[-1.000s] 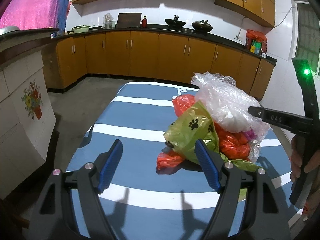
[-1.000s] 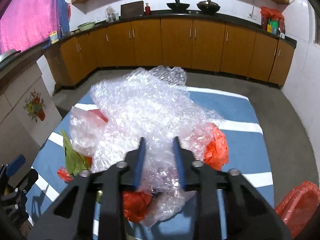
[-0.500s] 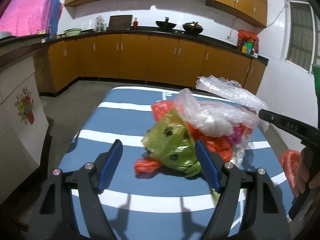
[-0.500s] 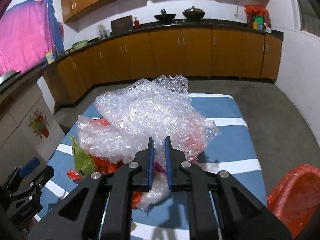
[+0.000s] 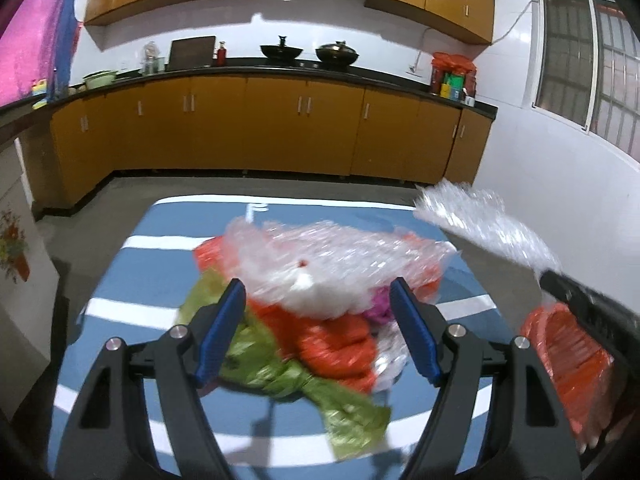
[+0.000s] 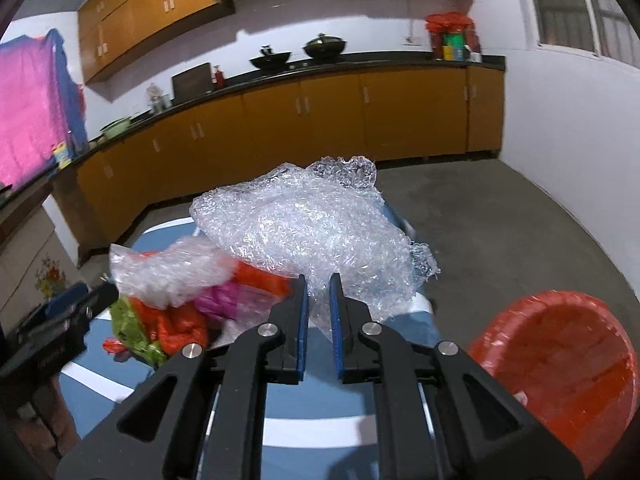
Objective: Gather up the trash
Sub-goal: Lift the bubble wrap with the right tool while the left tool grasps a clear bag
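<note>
My right gripper (image 6: pixel 318 302) is shut on a sheet of clear bubble wrap (image 6: pixel 316 228) and holds it lifted off the table; the wrap also shows at the right of the left wrist view (image 5: pixel 484 224). A pile of trash lies on the blue striped table (image 5: pixel 132 288): a clear plastic bag (image 5: pixel 328 264), orange bags (image 5: pixel 332 344), a green bag (image 5: pixel 344 412) and a pink scrap (image 5: pixel 380 304). My left gripper (image 5: pixel 318 332) is open and empty, just in front of the pile. The pile also shows in the right wrist view (image 6: pixel 172 300).
An orange trash bin (image 6: pixel 560 372) stands right of the table, also in the left wrist view (image 5: pixel 568 364). Wooden kitchen cabinets (image 5: pixel 280 128) with pots line the far wall. Grey concrete floor (image 6: pixel 500 220) surrounds the table.
My right gripper has closed on the bubble wrap and lifted it up and right, off the pile, toward the orange bin. My left gripper has moved closer to the pile, still open.
</note>
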`<state>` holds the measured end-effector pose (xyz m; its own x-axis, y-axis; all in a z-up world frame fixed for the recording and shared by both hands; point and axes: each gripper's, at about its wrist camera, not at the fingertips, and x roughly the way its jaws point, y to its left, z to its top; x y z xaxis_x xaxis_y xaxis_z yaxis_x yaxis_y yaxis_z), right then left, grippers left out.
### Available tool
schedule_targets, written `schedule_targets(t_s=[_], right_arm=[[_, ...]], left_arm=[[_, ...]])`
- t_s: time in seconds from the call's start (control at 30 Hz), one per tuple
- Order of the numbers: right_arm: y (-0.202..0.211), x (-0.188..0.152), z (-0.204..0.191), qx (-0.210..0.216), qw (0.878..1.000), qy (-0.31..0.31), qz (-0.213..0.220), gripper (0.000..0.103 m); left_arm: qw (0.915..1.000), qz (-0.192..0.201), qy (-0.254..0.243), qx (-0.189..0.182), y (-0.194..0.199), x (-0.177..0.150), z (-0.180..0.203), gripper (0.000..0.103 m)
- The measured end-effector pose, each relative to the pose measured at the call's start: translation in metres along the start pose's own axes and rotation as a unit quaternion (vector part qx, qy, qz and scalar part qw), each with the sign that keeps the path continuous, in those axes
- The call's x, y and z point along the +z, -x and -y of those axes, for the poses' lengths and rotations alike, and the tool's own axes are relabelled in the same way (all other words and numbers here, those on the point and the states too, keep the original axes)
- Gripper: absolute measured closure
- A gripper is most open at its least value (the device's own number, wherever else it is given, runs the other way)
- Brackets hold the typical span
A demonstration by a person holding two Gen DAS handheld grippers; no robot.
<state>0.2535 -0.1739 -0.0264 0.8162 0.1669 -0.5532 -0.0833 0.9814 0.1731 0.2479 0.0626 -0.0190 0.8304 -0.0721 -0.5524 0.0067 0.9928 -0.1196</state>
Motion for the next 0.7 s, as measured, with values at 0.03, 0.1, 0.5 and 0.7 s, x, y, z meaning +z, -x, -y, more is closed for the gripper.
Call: schedule_targets(t_s=[0.03, 0.1, 0.5, 0.7], right_arm=[[0.001, -0.001, 0.004, -0.003, 1.000, -0.003, 0.000, 0.092], [0.001, -0.003, 0.012, -0.008, 1.000, -0.008, -0.002, 0.092], [0.004, -0.014, 0.030, -0.012, 1.000, -0.009, -0.006, 0.092], [0.006, -0.016, 0.032, -0.011, 1.000, -0.012, -0.009, 0.092]], left_arm=[[1.0000, -0.002, 0.000, -0.001, -0.003, 0.002, 0.003, 0.035], [0.9999, -0.013, 0.001, -0.005, -0.014, 0.007, 0.008, 0.037], [0.9967, -0.075, 0.010, -0.028, -0.065, 0.013, 0.018, 0.085], [0.9972, -0.052, 0.006, -0.052, -0.057, 0.012, 0.015, 0.101]])
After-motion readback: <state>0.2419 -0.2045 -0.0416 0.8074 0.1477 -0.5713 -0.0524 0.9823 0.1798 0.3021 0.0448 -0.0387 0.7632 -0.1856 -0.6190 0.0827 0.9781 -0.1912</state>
